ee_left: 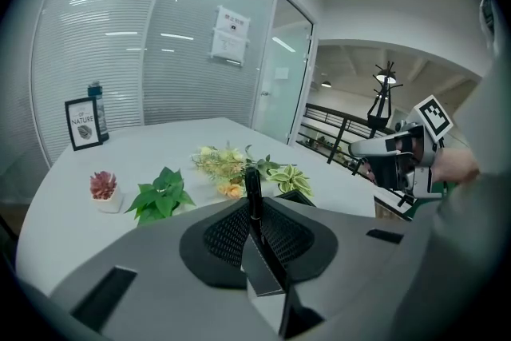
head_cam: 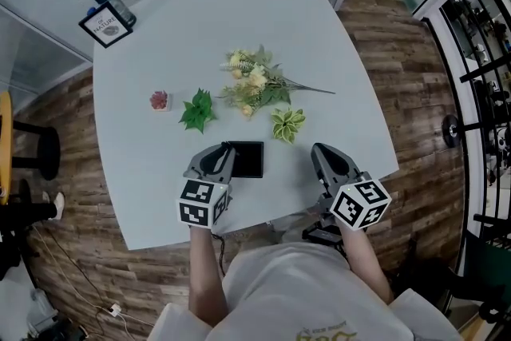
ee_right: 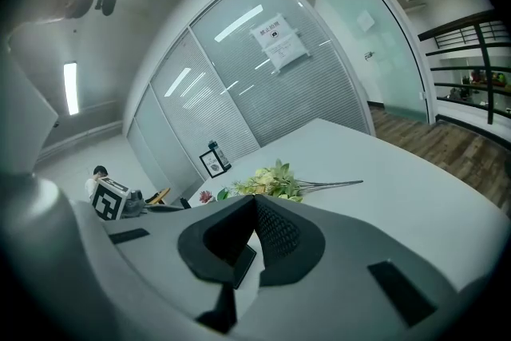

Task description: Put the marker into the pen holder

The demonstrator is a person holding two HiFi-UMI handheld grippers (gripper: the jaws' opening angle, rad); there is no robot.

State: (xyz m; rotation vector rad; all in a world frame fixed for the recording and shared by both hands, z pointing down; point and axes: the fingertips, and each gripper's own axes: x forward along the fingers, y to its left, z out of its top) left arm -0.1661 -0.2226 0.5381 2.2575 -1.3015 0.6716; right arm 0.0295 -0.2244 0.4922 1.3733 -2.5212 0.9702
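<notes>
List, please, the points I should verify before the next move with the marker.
1. Marker clamped in left hand-held gripper: ok.
2. Marker stands roughly upright between the jaws: ok.
3. Pen holder on the table, just beside the left hand-held gripper: ok.
4. Pen holder opening free inside: cannot tell, it looks only dark.
5. Right hand-held gripper shut, empty, apart from the holder: ok.
6. Striped leaf plant apart from the holder: ok.
</notes>
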